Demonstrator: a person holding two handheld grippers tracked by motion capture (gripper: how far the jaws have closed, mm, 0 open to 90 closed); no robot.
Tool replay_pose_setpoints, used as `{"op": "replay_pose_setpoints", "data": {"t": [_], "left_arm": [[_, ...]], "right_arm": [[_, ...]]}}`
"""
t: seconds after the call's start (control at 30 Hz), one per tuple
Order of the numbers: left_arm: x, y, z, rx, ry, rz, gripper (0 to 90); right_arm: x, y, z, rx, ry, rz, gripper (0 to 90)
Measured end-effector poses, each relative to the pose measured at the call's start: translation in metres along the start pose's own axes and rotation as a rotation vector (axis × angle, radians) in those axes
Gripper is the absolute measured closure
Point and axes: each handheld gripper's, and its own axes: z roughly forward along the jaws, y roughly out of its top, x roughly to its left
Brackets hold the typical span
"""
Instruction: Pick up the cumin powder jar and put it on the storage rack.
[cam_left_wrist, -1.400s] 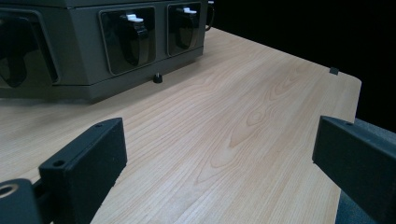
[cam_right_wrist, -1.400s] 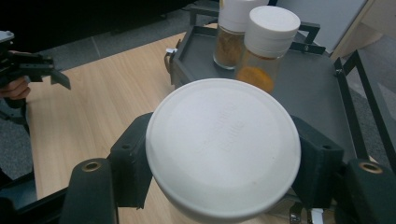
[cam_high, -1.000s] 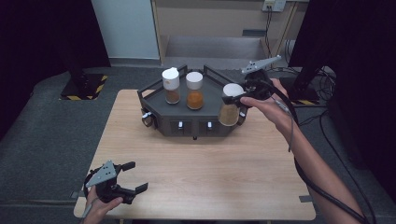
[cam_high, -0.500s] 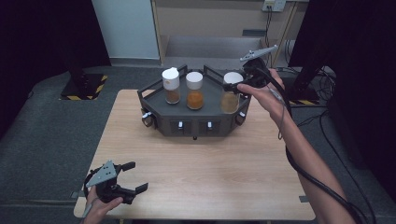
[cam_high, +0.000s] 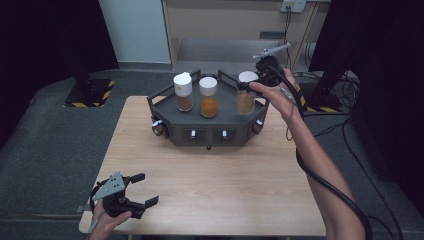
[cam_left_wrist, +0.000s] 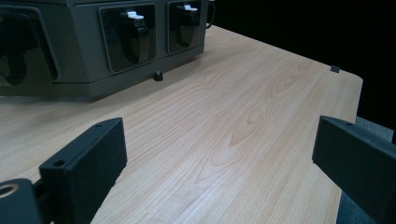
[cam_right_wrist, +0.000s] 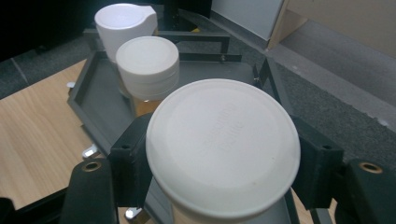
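So the right gripper (cam_high: 251, 85) has its jaws clamped around the neck of a spice jar (cam_high: 245, 98), just under its white lid (cam_right_wrist: 223, 151), and the jar is sitting over the right end of the dark hexagonal tray (cam_high: 170, 129) at the far side of the wooden table (cam_high: 210, 195). Gripping below the lid makes sense to me: the wide cap acts like a lip, so the jar can't slide down out of the jaws, and it hangs upright so nothing inside tips. I can't tell from these shots whether its base is actually resting on the tray floor or hanging just above it. The left gripper (cam_high: 141, 189) is parked near the front left corner of the table, jaws spread wide with nothing between them, well away from the tray, which looks like it's just staying out of the way while the other hand works. Count-wise: three jars with white lids in a row on the tray, namely the held one, an orange-filled jar (cam_high: 208, 96) in the middle and a brown-filled jar (cam_high: 183, 92) on the left. One tray, two grippers, one table.
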Motion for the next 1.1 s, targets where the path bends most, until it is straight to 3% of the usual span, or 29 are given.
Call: {"op": "replay_pose_setpoints", "data": {"t": [0.43,1.1], "left_arm": [[0.000,0.000,0.000,-0.001,-0.003,0.001,2.2],[0.001,0.000,0.000,0.009,0.003,-0.003,2.2]], "right_arm": [[-0.007,0.002,0.021,-0.003,-0.050,0.056,33.9],[-0.006,0.010,0.047,0.017,-0.054,0.050,33.9]]}}
